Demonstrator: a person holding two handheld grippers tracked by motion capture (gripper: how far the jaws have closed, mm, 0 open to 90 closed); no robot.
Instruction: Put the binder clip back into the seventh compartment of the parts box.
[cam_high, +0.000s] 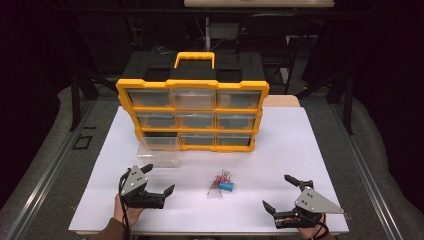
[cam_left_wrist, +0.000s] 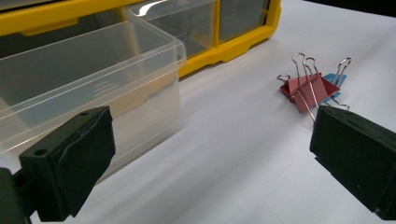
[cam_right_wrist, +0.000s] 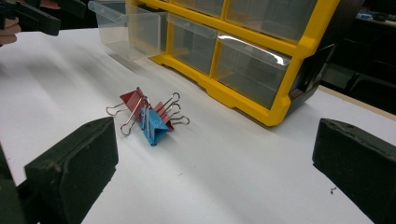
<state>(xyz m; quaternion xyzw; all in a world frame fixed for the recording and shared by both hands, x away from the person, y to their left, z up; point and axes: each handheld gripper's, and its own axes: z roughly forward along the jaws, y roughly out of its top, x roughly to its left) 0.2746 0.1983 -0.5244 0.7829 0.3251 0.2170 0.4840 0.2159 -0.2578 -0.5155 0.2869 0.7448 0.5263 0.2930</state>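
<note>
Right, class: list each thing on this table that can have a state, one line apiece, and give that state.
Organiser: upright; eight drawers shut, bottom-left slot vacant.
Clear drawer: pulled out, resting on the table before the organiser, nothing inside.
Binder clips: red and blue, heaped together, loose on the table.
Left gripper: open, holding nothing.
Right gripper: open, holding nothing.

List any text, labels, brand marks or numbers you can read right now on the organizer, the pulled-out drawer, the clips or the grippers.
None: no readable text on anything.
Yellow organizer: no legible label or brand mark on its frame, handle or drawer fronts.
Clear drawer: faint moulded ridges on the wall, not letters.
Binder clips: plain red and blue.
Left gripper and right gripper: grey plates unmarked.
</note>
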